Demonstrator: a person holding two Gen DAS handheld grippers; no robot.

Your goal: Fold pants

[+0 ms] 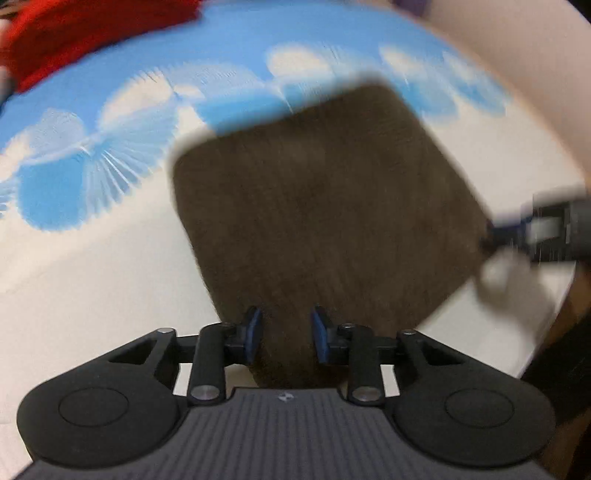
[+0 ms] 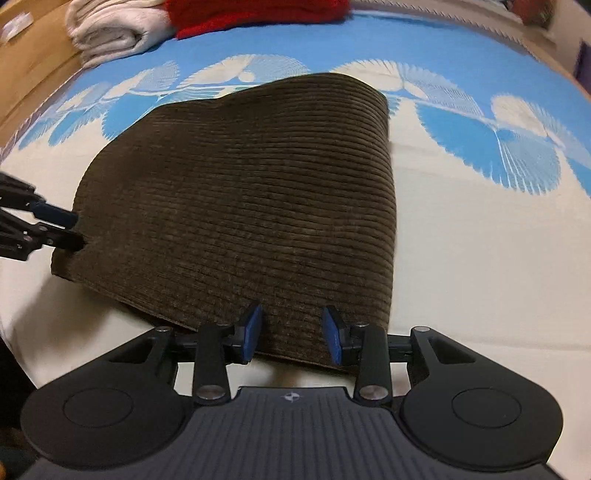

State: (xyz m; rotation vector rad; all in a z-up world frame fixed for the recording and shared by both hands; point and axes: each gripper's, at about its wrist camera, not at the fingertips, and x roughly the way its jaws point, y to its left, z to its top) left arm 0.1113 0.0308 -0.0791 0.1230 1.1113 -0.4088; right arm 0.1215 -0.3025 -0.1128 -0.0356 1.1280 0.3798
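Observation:
The brown corduroy pants (image 2: 243, 206) lie folded into a compact rectangle on the bed; they also show, blurred, in the left wrist view (image 1: 325, 229). My left gripper (image 1: 286, 334) is open, its blue pads either side of the near edge of the pants. It shows at the pants' left edge in the right wrist view (image 2: 68, 230). My right gripper (image 2: 291, 332) is open, its pads straddling the near edge of the pants. It appears blurred at the pants' right edge in the left wrist view (image 1: 517, 236).
The bedspread (image 2: 480, 229) is cream with a blue fan pattern toward the far side. A folded cream garment (image 2: 110, 29) and a red garment (image 2: 258, 13) lie at the far edge. The red one also shows in the left wrist view (image 1: 74, 33).

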